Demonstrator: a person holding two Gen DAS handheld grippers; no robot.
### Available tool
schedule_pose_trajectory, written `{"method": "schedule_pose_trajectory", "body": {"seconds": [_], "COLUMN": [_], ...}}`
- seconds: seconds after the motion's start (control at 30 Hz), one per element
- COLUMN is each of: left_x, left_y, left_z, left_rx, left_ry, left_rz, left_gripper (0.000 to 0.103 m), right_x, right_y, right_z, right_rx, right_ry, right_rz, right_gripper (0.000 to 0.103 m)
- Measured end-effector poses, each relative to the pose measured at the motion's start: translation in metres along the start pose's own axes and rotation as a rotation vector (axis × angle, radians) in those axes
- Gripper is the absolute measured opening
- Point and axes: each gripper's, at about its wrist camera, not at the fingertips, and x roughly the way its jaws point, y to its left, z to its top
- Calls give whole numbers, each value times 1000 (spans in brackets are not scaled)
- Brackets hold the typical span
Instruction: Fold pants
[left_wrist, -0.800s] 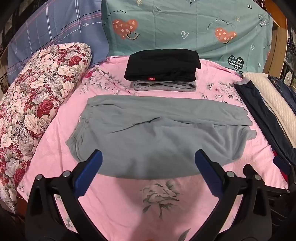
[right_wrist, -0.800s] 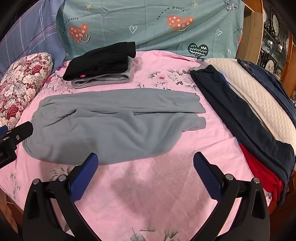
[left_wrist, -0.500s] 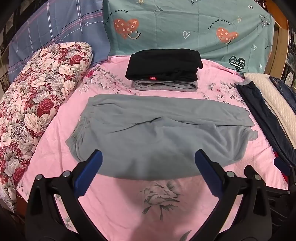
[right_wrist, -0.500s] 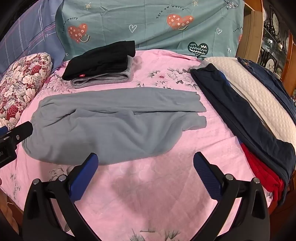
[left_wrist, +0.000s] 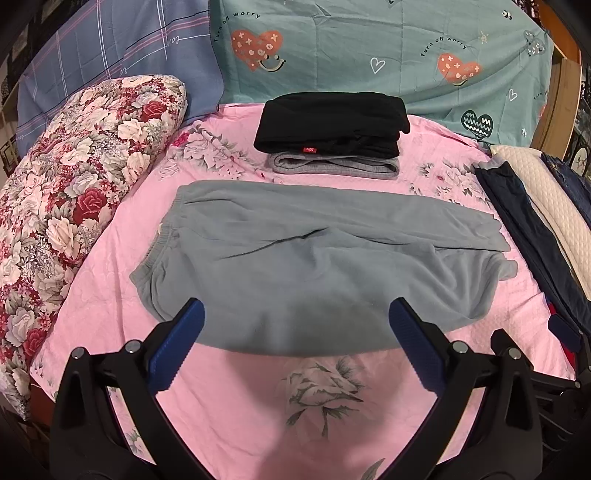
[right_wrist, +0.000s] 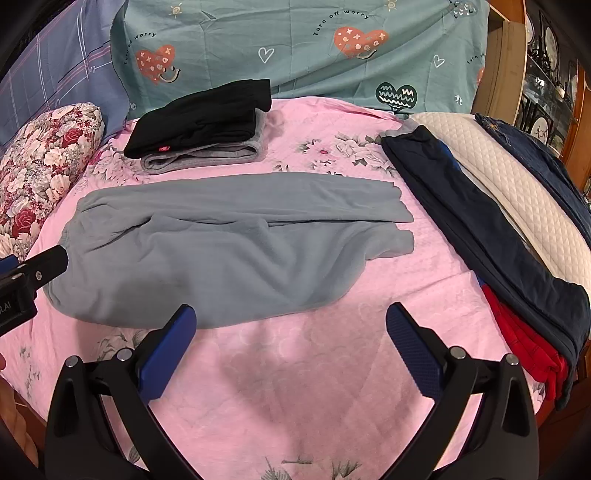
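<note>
Grey-blue fleece pants (left_wrist: 314, 266) lie spread flat on the pink floral bedsheet (left_wrist: 258, 406), waistband to the left, legs to the right, one leg lying over the other. In the right wrist view the same pants (right_wrist: 221, 254) fill the middle. My left gripper (left_wrist: 295, 325) hovers open over the pants' near edge, nothing between its blue pads. My right gripper (right_wrist: 290, 328) is open too, above bare sheet just in front of the pants' near hem. A part of the left gripper (right_wrist: 33, 273) shows at that view's left edge.
A folded black garment (left_wrist: 332, 122) rests on a folded grey one (left_wrist: 332, 166) at the back. A floral pillow (left_wrist: 74, 177) lies left. Dark navy pants (right_wrist: 487, 236), a white quilted pad (right_wrist: 517, 199) and a red garment (right_wrist: 524, 347) lie along the right.
</note>
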Motion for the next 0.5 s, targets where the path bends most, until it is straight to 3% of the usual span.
{"method": "schedule_pose_trajectory", "body": {"seconds": [0.5], "left_x": [1], "left_y": [1], "left_z": [0], "left_rx": [-6], "left_ry": [6], "left_rz": [-1], "left_gripper": [101], "right_x": [-1], "right_y": [0], "right_z": [0], "right_rx": [2], "right_ry": [3], "right_rz": [1], "right_gripper": [102]}}
